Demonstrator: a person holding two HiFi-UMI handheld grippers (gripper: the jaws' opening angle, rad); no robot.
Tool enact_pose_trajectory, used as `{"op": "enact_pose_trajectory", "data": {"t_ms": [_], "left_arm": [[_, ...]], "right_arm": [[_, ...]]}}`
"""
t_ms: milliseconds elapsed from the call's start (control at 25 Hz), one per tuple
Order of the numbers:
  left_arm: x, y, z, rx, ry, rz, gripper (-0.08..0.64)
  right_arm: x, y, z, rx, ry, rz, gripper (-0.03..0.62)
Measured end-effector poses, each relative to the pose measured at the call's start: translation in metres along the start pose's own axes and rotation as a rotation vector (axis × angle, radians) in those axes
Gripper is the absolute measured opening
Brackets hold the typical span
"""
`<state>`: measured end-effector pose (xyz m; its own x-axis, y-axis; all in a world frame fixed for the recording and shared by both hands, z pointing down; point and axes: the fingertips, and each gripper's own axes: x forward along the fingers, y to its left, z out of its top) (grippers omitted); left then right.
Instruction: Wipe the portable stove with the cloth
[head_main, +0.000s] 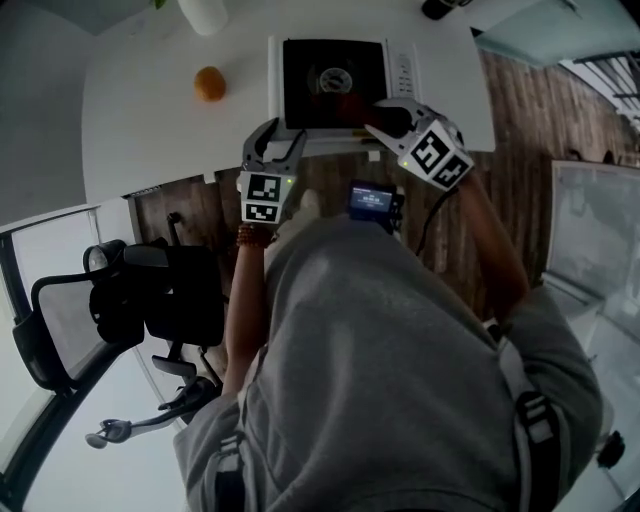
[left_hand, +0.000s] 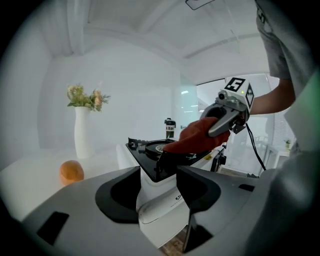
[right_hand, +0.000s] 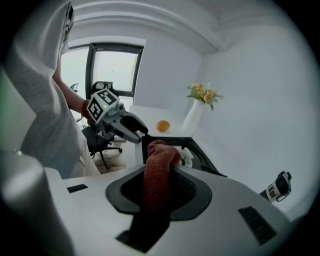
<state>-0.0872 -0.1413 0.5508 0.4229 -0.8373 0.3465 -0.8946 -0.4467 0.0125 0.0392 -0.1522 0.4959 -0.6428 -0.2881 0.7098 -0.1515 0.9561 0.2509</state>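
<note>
One orange (head_main: 209, 83) on the tabletop (head_main: 130, 120). My left gripper (head_main: 280, 135): fingers apart, straddling the near corner of one portable stove (head_main: 305, 60), black top, white body. One rust-red ribbed cloth (right_hand: 157, 170) on it, clamped in my right gripper (head_main: 392, 120).

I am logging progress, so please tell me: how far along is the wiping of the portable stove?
Done: the right gripper is shut on the rust-red woven cloth. In hand: the cloth lies on the black top of the white portable stove, while the open left gripper straddles its near corner. Left: the wiping itself; how much is clean cannot be told.
</note>
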Motion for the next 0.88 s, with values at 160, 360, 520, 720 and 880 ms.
{"op": "enact_pose_trajectory", "data": {"t_ms": [160,360,520,720,880], "left_arm": [[0.0,0.0,-0.001,0.0,0.006,-0.003,0.233],[0.0,-0.001,0.0,0.0,0.016,-0.004,0.233],[0.001,-0.002,-0.001,0.0,0.017,-0.004,0.233],[0.0,-0.001,-0.001,-0.001,0.015,-0.008,0.233],[0.0,-0.001,-0.001,-0.005,0.024,-0.007,0.233]], "right_arm": [[0.008,0.023,-0.03,-0.027,0.104,0.011,0.11],[0.027,0.031,-0.032,-0.058,0.158,0.013,0.109],[0.036,0.029,-0.035,-0.034,0.233,0.007,0.109],[0.044,0.027,-0.03,0.028,0.312,0.034,0.106],[0.05,0.03,-0.025,-0.038,0.409,0.058,0.104]]}}
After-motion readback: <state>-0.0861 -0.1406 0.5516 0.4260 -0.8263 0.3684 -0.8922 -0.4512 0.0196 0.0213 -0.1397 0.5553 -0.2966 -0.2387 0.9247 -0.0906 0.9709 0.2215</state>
